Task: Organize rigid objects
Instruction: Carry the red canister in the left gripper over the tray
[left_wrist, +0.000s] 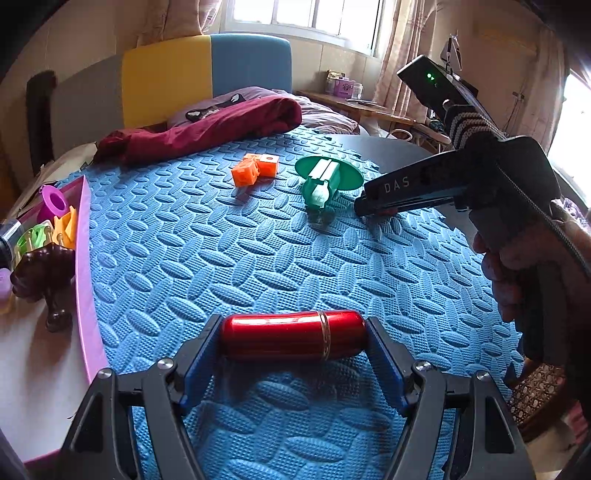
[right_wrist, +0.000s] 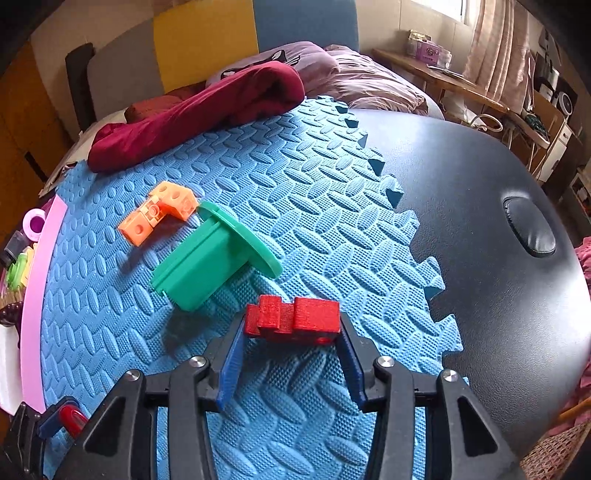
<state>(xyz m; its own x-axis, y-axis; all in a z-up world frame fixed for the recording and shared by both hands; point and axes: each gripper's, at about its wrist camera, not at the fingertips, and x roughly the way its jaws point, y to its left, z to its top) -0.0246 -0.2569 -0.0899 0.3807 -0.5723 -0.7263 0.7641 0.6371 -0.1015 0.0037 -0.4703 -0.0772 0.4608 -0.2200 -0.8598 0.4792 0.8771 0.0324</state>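
My left gripper (left_wrist: 293, 332) is shut on a shiny red metal cylinder (left_wrist: 291, 338), held crosswise between its blue pads just above the blue foam mat (left_wrist: 221, 266). In the right wrist view, my right gripper (right_wrist: 291, 325) has its pads pressed on both ends of a red stepped block (right_wrist: 295, 319) on the mat. The left wrist view shows that gripper (left_wrist: 373, 208) from the side, tip down on the mat with a hand on its grip. A green flanged tube (right_wrist: 210, 258) and a chain of orange cubes (right_wrist: 159, 216) lie just beyond the block.
A pink tray (left_wrist: 83, 258) along the mat's left edge holds a purple ring (left_wrist: 53, 201), orange and green pieces and a dark brown figure (left_wrist: 44, 273). A maroon cloth (right_wrist: 199, 110) lies at the far edge. Bare black tabletop (right_wrist: 498, 258) lies to the right of the mat.
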